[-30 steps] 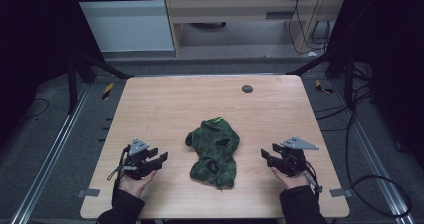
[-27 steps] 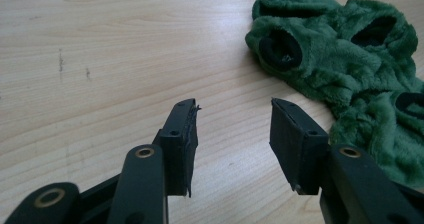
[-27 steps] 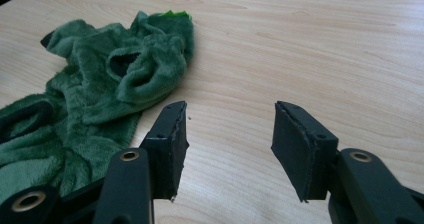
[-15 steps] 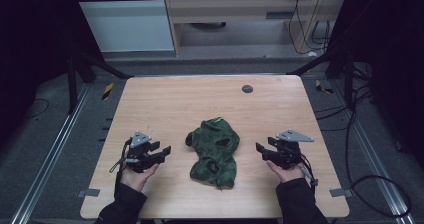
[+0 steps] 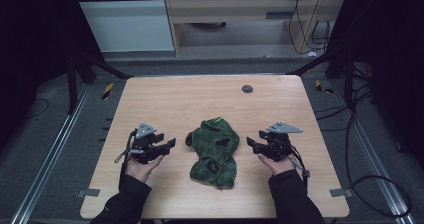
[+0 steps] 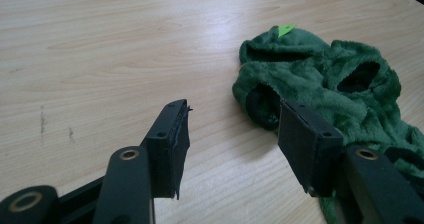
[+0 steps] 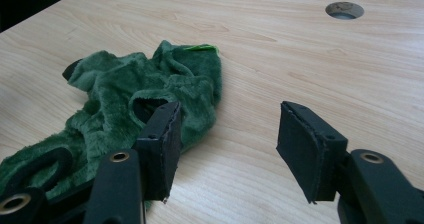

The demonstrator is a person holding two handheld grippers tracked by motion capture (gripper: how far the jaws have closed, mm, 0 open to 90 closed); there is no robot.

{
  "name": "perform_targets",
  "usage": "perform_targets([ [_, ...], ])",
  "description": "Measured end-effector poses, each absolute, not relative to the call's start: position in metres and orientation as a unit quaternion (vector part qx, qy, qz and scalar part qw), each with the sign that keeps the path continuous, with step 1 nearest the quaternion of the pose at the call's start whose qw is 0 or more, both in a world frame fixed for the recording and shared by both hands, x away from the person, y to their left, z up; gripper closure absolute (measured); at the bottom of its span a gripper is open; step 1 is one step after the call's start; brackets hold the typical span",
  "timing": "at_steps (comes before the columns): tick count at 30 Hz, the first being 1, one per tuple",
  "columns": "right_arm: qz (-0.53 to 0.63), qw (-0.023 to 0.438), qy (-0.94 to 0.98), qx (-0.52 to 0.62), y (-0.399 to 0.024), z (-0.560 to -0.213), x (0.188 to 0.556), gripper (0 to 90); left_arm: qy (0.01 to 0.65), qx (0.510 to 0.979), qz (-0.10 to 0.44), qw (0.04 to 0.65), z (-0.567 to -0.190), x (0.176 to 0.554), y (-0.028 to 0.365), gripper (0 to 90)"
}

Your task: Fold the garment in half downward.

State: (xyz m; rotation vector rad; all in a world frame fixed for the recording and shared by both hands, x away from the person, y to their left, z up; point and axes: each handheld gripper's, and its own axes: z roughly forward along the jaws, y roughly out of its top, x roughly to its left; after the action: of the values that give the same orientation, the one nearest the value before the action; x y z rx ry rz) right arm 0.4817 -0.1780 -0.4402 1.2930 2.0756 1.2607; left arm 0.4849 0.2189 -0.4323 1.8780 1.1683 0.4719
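A crumpled green fleece garment (image 5: 215, 151) with several dark holes and a small bright green tag lies in the middle of the wooden table (image 5: 200, 99). My left gripper (image 5: 169, 144) is held just left of it, open, jaws pointing at the cloth. In the left gripper view the garment (image 6: 330, 84) sits just past the open gripper (image 6: 232, 134), to the right. My right gripper (image 5: 251, 143) is held just right of the garment, open as well. The right gripper view has the fleece (image 7: 135, 99) at the left, beside the open gripper (image 7: 227, 136). Nothing is held.
A round cable hole (image 5: 247, 89) is set in the table near its far edge, and appears as a hole (image 7: 344, 10) in the right gripper view. Metal rails and cables run along the floor on both sides. Bare wood surrounds the garment.
Both grippers have moved inward toward the garment, the left one rightward and the right one leftward. The garment has not moved.
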Motion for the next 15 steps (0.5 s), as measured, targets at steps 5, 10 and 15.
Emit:
perform_targets([
  [5,0.449,0.194,0.742,0.458,-0.173,-0.437,0.487,41.7,0.463,0.754,0.189,0.426,-0.429,0.490,0.214,44.2],
  [10,0.448,0.192,0.744,0.457,-0.169,-0.435,0.492,41.0,0.459,0.757,0.192,0.424,-0.429,0.495,0.208,43.5],
  [15,0.451,0.192,0.744,0.455,-0.164,-0.432,0.499,41.0,0.458,0.758,0.192,0.423,-0.430,0.503,0.201,42.2],
])
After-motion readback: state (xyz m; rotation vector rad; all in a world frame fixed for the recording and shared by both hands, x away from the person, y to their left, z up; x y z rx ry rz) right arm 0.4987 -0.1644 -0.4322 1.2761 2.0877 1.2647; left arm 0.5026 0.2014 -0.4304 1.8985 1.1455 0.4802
